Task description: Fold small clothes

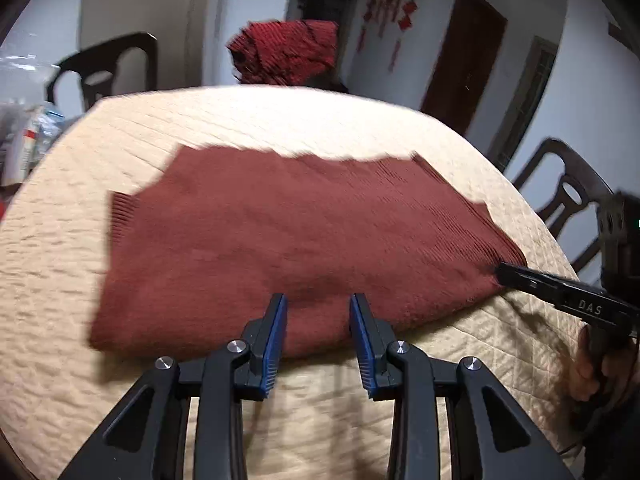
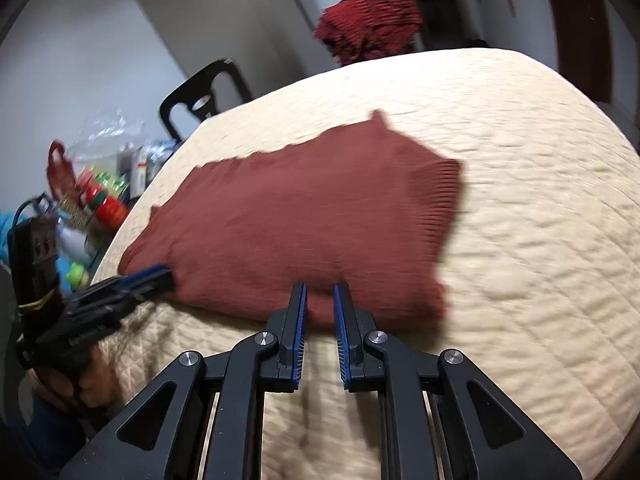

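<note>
left hand-held gripper [image 1: 318, 308]: jaws parted, pads clear of cloth | right hand-held gripper [image 2: 320, 300]: nips near hem | rust knit garment [image 1: 288, 240]: flat on quilted bench [image 1: 280, 120], 12 o'clock | likely soft, light, floppy; take near-edge corners

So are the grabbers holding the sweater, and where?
The right gripper pinches the sweater at its near edge, close to a corner. The left gripper looks open over that same edge, holding nothing.
</note>
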### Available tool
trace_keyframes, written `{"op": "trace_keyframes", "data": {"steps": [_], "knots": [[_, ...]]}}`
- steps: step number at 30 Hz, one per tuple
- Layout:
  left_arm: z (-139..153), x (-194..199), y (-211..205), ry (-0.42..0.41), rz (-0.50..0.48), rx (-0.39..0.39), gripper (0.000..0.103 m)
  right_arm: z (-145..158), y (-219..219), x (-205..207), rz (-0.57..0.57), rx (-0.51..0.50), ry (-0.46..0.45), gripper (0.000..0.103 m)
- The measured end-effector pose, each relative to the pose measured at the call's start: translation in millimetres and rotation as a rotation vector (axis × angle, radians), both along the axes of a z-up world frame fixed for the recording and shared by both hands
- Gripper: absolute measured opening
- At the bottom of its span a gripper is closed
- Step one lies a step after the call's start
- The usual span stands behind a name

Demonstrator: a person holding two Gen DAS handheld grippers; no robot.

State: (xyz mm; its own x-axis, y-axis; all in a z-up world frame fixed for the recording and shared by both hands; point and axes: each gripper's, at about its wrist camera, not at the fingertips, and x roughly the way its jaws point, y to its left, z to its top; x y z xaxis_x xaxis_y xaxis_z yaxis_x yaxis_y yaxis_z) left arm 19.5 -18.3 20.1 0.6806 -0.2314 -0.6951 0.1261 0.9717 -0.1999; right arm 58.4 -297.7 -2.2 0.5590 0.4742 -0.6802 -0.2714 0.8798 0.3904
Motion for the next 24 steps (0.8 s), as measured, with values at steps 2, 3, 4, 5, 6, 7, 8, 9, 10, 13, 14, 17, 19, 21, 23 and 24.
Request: {"op": "trace_keyframes", "data": {"steps": [2, 3, 4, 5, 6, 7, 8, 9, 10, 13, 14, 17, 19, 21, 23, 24], "knots": [[5, -5, 18, -0.015, 0.053, -0.021, 0.035, 0, -9, -3, -0.025, 0.013, -0.003, 0.014], [4, -6, 29, -0.017, 0.085, -0.031, 0.035, -2, -16, -3, -0.047, 0.018, 0.002, 0.014], [2, -7, 36, -0.012, 0.110, -0.031, 0.035, -3, -19, -3, -0.057, 0.026, 0.008, 0.014], [-2, -6, 43, -0.002, 0.135, -0.028, 0.035, -5, -23, -3, -0.061, 0.049, 0.013, 0.014], [-8, -5, 50, 0.019, 0.162, -0.022, 0.035, -6, -25, -2, -0.064, 0.072, 0.020, 0.014], [-14, -5, 56, 0.040, 0.178, -0.024, 0.035, -6, -25, -2, -0.064, 0.072, 0.021, 0.014], [-17, -6, 62, 0.044, 0.178, -0.050, 0.035, -6, -23, -2, -0.063, 0.064, 0.019, 0.014], [-17, -8, 64, 0.038, 0.179, -0.074, 0.035, -5, -22, -3, -0.063, 0.056, 0.018, 0.014], [-15, -10, 66, 0.036, 0.181, -0.075, 0.035, -3, -22, -4, -0.063, 0.050, 0.018, 0.014], [-12, -19, 71, 0.024, 0.198, -0.069, 0.035, -1, -23, -9, -0.070, 0.046, 0.028, 0.014], [-12, -22, 73, 0.026, 0.201, -0.077, 0.035, -1, -25, -11, -0.073, 0.051, 0.032, 0.019], [-13, -36, 81, 0.036, 0.228, -0.086, 0.035, -6, -34, -23, -0.095, 0.094, 0.068, 0.039], [-18, -41, 89, 0.056, 0.252, -0.116, 0.038, -10, -38, -29, -0.097, 0.128, 0.093, 0.039], [-24, -44, 98, 0.077, 0.275, -0.164, 0.043, -12, -40, -33, -0.107, 0.153, 0.099, 0.039], [-27, -42, 104, 0.069, 0.281, -0.209, 0.043, -12, -40, -32, -0.109, 0.173, 0.103, 0.043], [-27, -40, 106, 0.069, 0.288, -0.218, 0.044, -12, -40, -30, -0.108, 0.192, 0.103, 0.047]]}}
